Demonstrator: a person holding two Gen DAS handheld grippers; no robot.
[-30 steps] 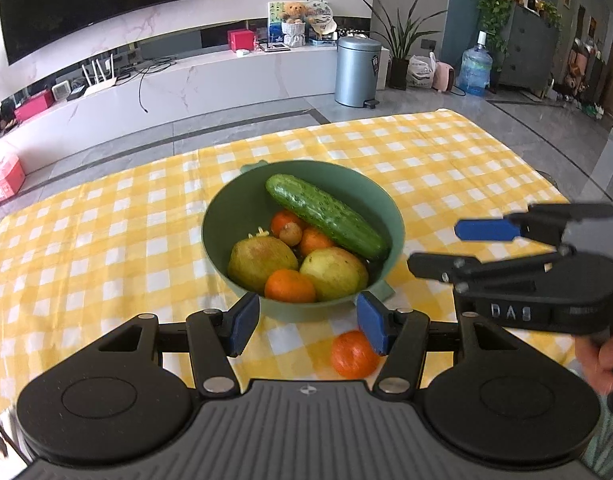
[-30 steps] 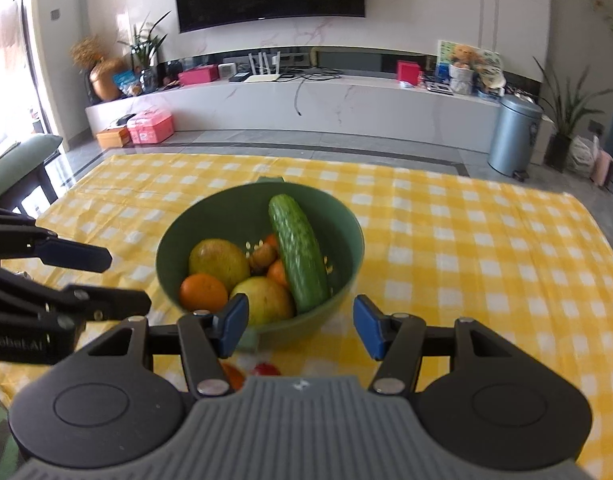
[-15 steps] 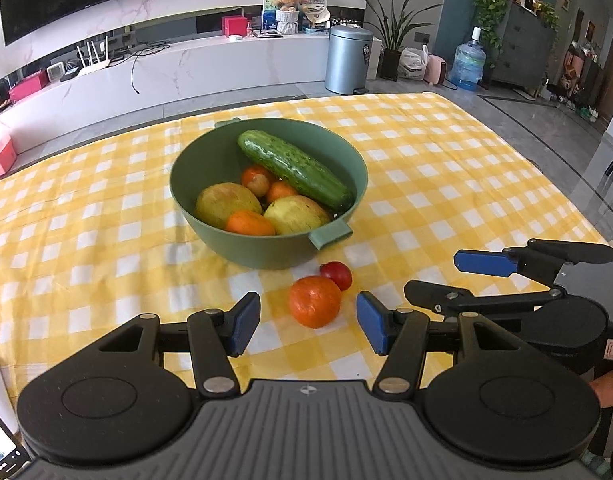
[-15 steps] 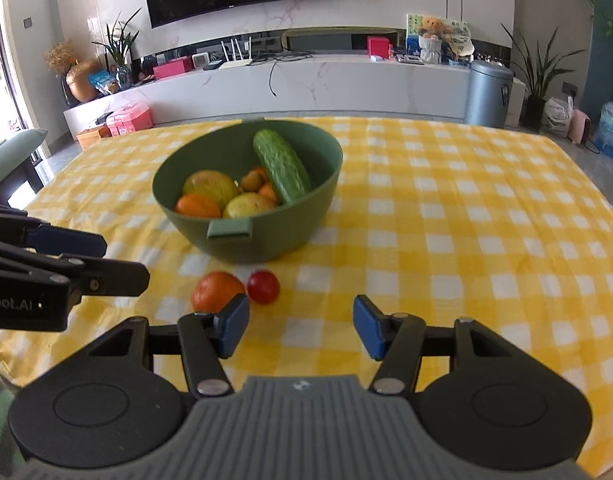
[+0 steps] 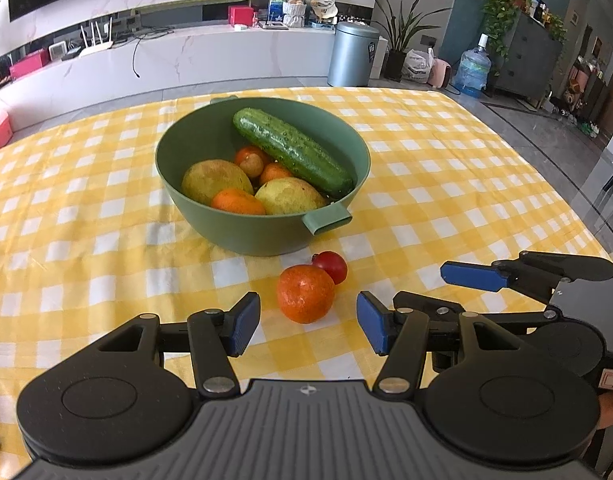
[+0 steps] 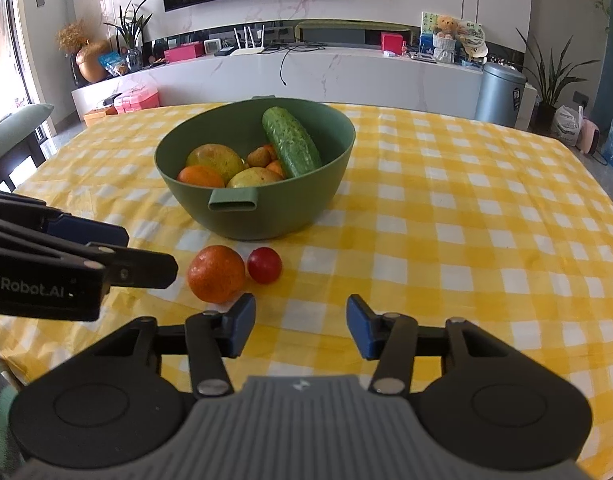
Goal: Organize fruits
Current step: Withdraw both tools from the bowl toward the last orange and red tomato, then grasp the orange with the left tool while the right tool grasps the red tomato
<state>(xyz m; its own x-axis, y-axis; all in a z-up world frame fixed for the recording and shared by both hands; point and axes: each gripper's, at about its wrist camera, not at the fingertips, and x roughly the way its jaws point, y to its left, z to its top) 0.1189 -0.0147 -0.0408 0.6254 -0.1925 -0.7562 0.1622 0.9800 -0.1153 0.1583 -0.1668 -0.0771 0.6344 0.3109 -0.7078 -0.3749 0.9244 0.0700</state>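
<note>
A green bowl [image 5: 334, 136] [image 6: 306, 208] stands mid-table and holds a cucumber [image 5: 292, 150] [image 6: 292, 142], two yellow-green fruits and several small oranges. On the cloth in front of it lie an orange [image 5: 305, 294] [image 6: 215, 274] and a small red tomato [image 5: 331, 266] [image 6: 264, 265], touching. My left gripper [image 5: 308, 326] is open just short of the orange, nothing between its pads. My right gripper [image 6: 300, 326] [image 5: 410, 296] is open, its jaws closing on nothing, with the fruit ahead and to its left.
A yellow-and-white checked cloth [image 5: 446, 184] [image 6: 466, 216] covers the table. Its right edge [image 5: 586, 216] drops to a grey floor. The left gripper's body [image 6: 66, 268] juts in from the left of the right wrist view. A chair [image 6: 14, 136] stands by the far left corner.
Both grippers sank and drew back from over the bowl to low near the front edge. The orange and tomato came into full view. The right jaws narrowed a little.
</note>
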